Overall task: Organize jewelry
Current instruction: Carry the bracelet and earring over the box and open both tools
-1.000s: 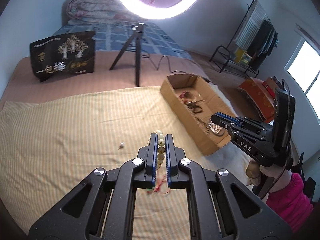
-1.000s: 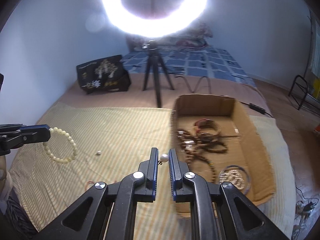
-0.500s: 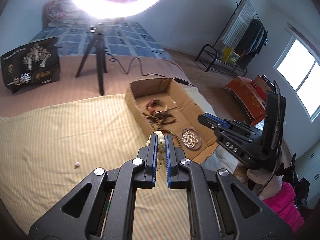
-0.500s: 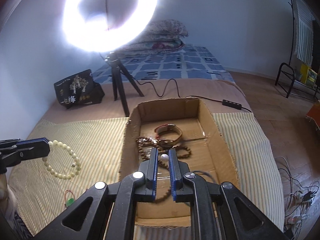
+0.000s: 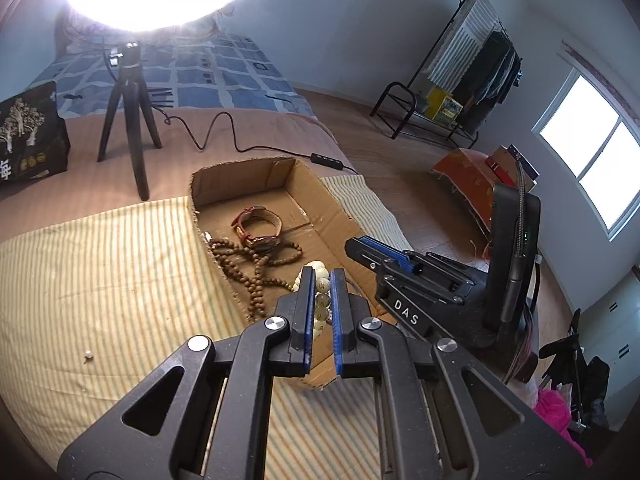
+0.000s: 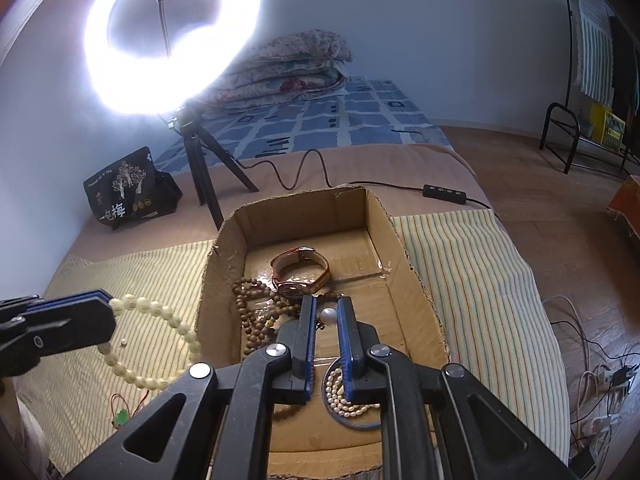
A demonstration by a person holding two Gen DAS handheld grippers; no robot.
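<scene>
Right wrist view: one cardboard box [image 6: 416, 296] is seen lying open-topped on the striped sheet [image 6: 472, 280] of a bed, and over its middle the right tongs [image 6: 327, 316] are held, clenched on a single pearl earring [image 6: 329, 315]. Inside the box, four pieces can be counted: one wristwatch [image 6: 300, 270] toward the far wall, one long strand of brown wooden beads [image 6: 248, 312] along the left wall, one dark hoop [image 6: 352, 420] near the front edge, and one coil of small pearls [image 6: 340, 396] within that hoop. The far half of the box floor is bare. To the left of the box, above the sheet, one pale bead bracelet [image 6: 160, 312] is gripped by the left tongs [image 6: 96, 312], its loop hanging just beside the box's left wall. One small white bead [image 6: 123, 343] and one green charm on a red cord [image 6: 120, 416] are left on the sheet. In the left wrist view, the left tongs [image 5: 322, 280] are shown closed on the bracelet [image 5: 320, 286] near the box's near left edge [image 5: 224, 276], with the right tongs [image 5: 360, 246] just beside them, over the box. One ring light [image 6: 172, 36] is mounted on a tripod behind the box.
</scene>
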